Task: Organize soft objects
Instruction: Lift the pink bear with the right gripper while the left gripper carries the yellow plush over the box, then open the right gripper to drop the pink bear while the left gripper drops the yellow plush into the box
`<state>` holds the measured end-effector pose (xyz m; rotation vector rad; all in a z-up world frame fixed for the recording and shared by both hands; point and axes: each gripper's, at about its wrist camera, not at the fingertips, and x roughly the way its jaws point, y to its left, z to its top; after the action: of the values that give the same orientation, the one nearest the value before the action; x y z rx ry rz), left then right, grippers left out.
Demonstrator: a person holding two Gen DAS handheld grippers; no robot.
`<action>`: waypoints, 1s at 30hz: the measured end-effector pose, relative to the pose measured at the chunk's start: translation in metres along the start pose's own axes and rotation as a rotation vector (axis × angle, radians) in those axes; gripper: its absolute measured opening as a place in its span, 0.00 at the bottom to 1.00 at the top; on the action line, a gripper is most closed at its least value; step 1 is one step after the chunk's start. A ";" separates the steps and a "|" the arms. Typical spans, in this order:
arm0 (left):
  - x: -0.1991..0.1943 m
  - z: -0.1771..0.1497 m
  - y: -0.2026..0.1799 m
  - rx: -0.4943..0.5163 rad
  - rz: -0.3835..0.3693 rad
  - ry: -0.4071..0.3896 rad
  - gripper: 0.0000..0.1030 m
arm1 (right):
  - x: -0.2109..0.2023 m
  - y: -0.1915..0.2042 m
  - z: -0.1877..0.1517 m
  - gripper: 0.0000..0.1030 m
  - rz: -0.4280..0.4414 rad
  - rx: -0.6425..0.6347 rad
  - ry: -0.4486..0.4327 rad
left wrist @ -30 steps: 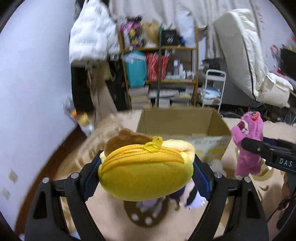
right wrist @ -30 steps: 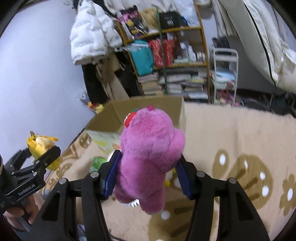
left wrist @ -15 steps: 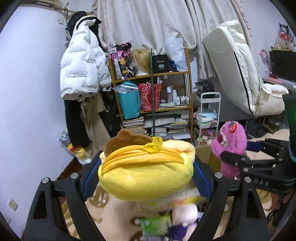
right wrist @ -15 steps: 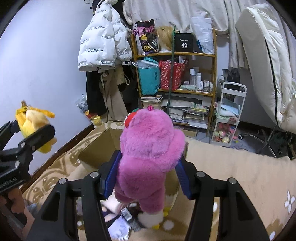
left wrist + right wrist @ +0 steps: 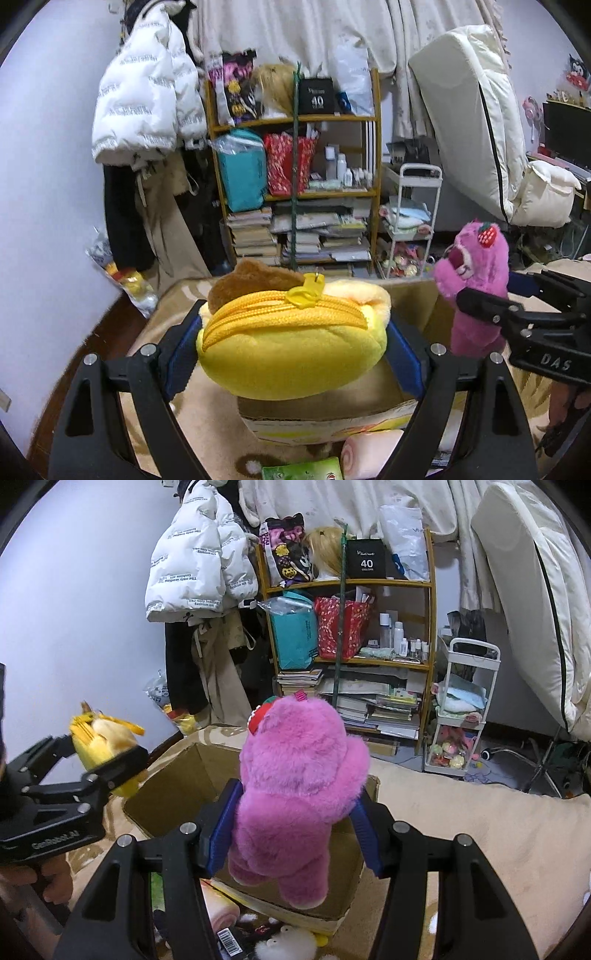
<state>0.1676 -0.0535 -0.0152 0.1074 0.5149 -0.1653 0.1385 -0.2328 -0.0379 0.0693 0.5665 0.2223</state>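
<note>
Lifted since a second ago, now level over the open cardboard box (image 5: 173, 775). Left gripper (image 5: 291, 347) clamped on yellow zip plush (image 5: 291, 343), above near edge. Right gripper (image 5: 291, 823) clamped on pink bear (image 5: 299, 794), over box. More soft toys (image 5: 284, 941) on rug (image 5: 480, 830) below

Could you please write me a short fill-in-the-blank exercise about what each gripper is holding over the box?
1. The left gripper is shut on a plush pouch whose colour is ____.
2. The right gripper is shut on a pink plush bear with a red ____ on its head.
3. Both toys are held above an open ____ box.
4. The zipper on the pouch is ____.

Missing words: yellow; strawberry; cardboard; closed
</note>
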 end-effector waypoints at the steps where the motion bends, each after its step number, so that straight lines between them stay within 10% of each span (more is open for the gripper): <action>1: 0.005 -0.003 -0.001 0.002 -0.004 0.010 0.84 | 0.003 -0.001 -0.002 0.60 0.002 0.003 0.004; 19: 0.031 -0.027 -0.013 0.025 -0.002 0.122 0.90 | 0.023 -0.020 -0.021 0.64 0.027 0.082 0.077; 30: 0.008 -0.023 -0.007 -0.022 -0.010 0.107 0.99 | 0.003 -0.010 -0.025 0.92 0.006 0.075 0.050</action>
<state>0.1623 -0.0577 -0.0393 0.0922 0.6240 -0.1642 0.1298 -0.2420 -0.0619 0.1389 0.6245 0.2089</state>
